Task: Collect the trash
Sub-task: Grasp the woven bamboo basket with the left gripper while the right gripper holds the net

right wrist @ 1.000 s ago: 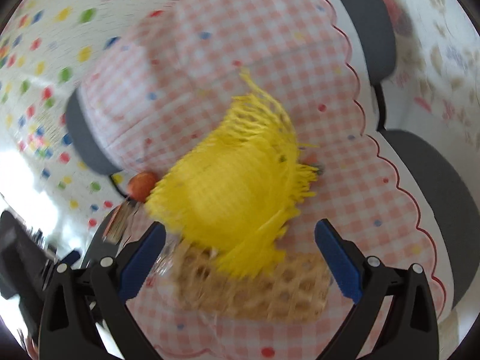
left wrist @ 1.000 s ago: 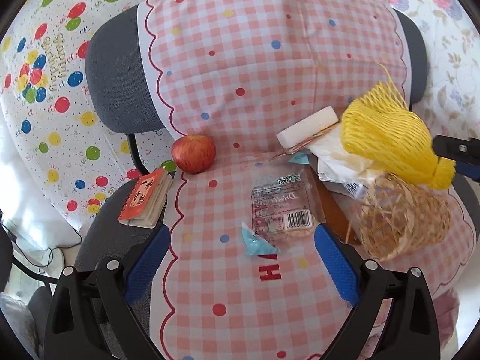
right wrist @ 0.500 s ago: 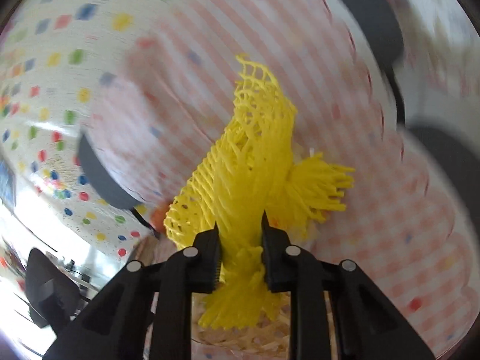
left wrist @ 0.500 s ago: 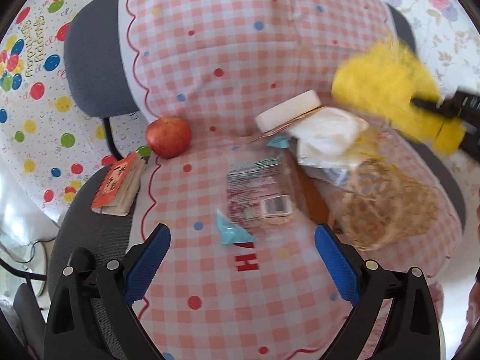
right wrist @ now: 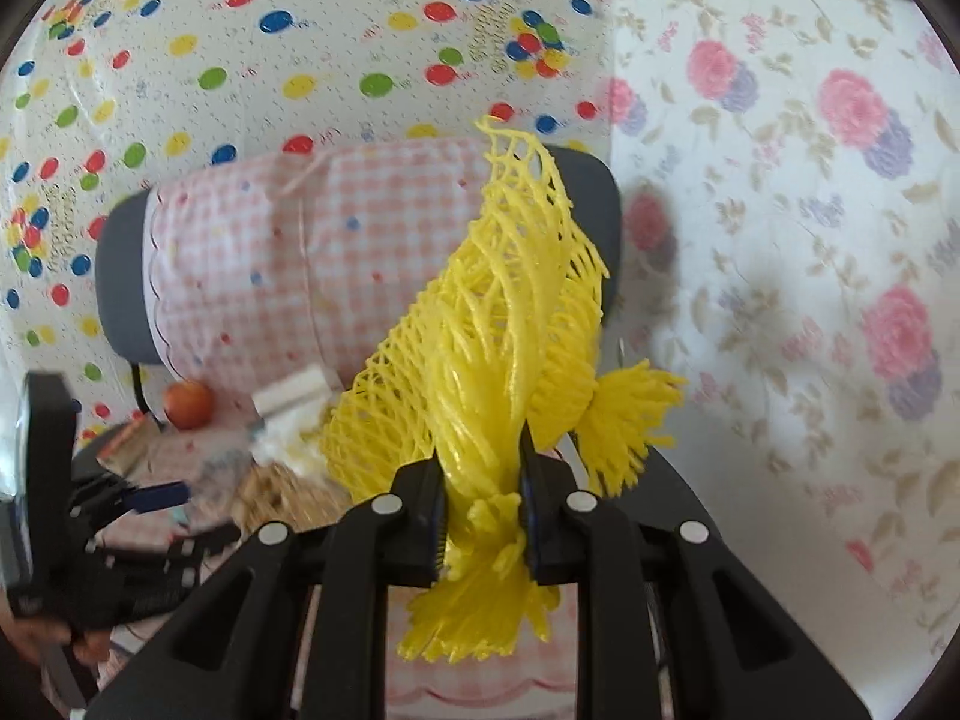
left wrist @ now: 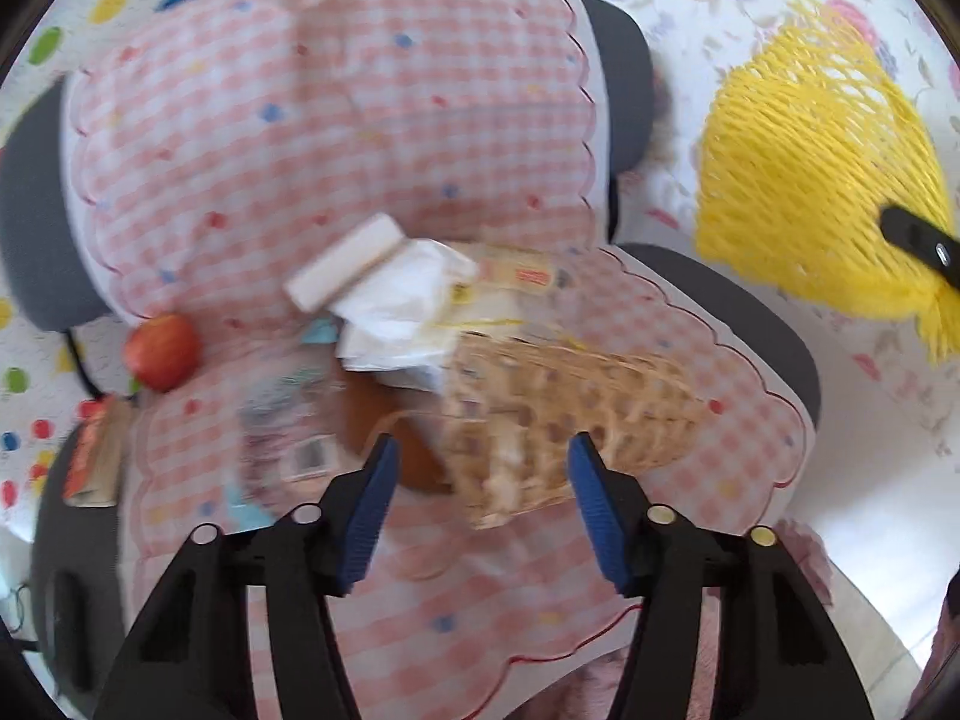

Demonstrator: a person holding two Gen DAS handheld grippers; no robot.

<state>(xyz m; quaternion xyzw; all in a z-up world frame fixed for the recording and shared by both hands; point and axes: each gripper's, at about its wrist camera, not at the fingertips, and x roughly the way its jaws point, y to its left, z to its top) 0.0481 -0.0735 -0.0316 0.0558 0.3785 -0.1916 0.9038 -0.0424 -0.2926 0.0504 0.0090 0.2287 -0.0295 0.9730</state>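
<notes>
- While I hold the right gripper (right wrist: 480, 516) clamped on the yellow foam net (right wrist: 504, 324), the net stands lifted off the chair, its gathered neck pinched between the 2 pads and its open mesh fanning toward 12 o'clock.
- In the left wrist view the same net (left wrist: 822, 180) hangs at 2 o'clock, well apart from the wicker basket (left wrist: 558, 414).
- Handling, as I judge it: the net is very light, soft and springy; it crushes without harm, and the bunched neck is the surest hold, since the loose mesh would stretch.
- My left gripper (left wrist: 483, 498) has just been closing; its jaws stand partly apart around the near end of the basket, and the blur hides whether the pads press on it.
- The basket looks light, stiff and open-weave; I would take it by the rim.
- Crumpled white paper (left wrist: 408, 306) and a clear plastic wrapper (left wrist: 288, 420) lie at 11 and 9 o'clock of the basket; both look light, the wrapper slippery.
</notes>
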